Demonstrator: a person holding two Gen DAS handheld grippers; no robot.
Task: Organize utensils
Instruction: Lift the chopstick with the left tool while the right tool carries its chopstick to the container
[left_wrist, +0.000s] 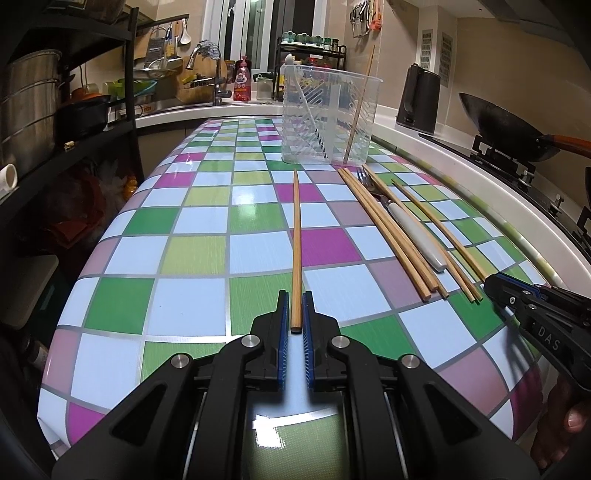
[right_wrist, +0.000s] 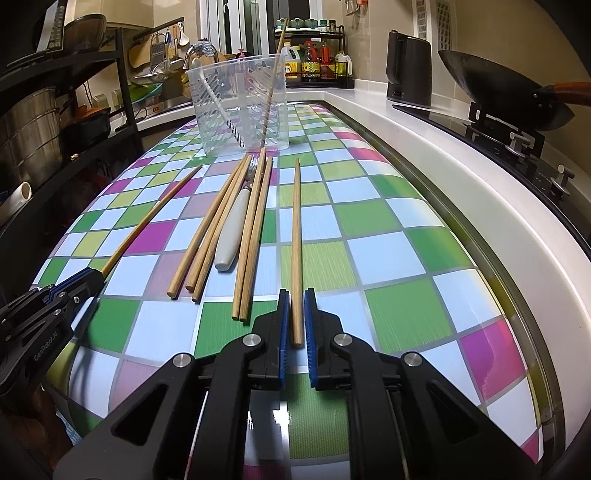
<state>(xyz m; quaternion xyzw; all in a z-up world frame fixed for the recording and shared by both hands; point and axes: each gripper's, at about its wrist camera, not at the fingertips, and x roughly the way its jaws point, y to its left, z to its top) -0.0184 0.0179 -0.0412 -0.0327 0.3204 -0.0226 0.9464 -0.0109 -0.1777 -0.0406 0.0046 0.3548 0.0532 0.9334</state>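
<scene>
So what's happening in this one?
A person with a gripper in each hand is sorting utensils on a checked table. The left gripper is shut on one chopstick, the right gripper on another; both sticks look to lie on the table. More chopsticks and a white-handled fork lie between them. The clear holder behind already has one chopstick and a white utensil in it.

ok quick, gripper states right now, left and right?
Left gripper: closed on the lone chopstick, near its thick end.
Right gripper: closed on the rightmost chopstick, also near its thick end.
</scene>
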